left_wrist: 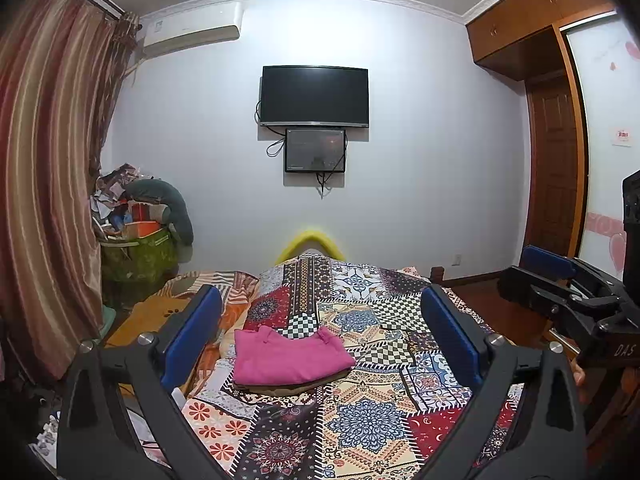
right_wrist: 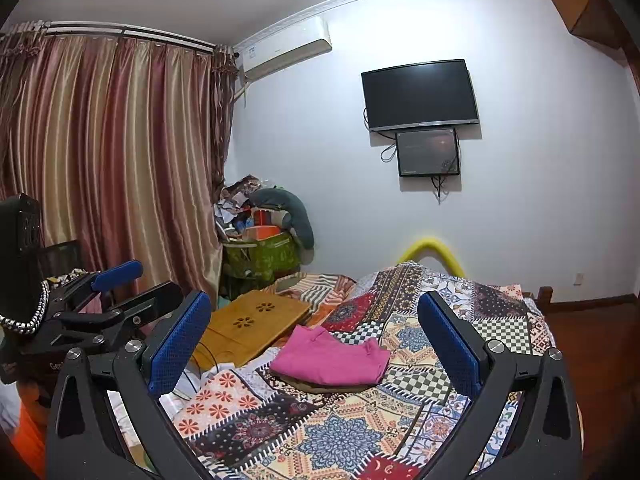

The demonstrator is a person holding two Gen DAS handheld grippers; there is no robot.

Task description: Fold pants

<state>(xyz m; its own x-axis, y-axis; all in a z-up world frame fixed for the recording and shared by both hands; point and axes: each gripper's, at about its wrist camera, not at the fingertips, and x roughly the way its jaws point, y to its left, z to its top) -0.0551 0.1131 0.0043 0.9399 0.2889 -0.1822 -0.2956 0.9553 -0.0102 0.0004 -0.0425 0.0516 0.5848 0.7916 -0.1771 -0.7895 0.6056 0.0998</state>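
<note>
Right now the pink pants (left_wrist: pixel 290 360) are lying as a neat folded bundle on the patchwork bedspread (left_wrist: pixel 360 420), resting on top of a flatter tan piece of cloth (left_wrist: pixel 280 390) whose edge is peeking out beneath them. Both tongs are hanging above the near end of the bed with their blue pads spread wide, gripping nothing: the left gripper (left_wrist: pixel 320 336) is looking almost straight at the bundle, which is sitting ahead of it and a little toward its left finger, while the right gripper (right_wrist: pixel 314 344) is seeing the same bundle nearly centred between its fingers, slightly farther up the bed. The bundle's long side is running across the bed, roughly crosswise to both sets of fingers, with the knotted or bunched edge facing the wall where the television (left_wrist: pixel 314 96) is hanging. Neither tool is touching the cloth; both are standing clear of it, and I cannot say for sure which is closer, though the left one seems a touch nearer. To my eye the folding is looking finished or close to it, so any further move would be reaching forward and down toward that crosswise edge.
</note>
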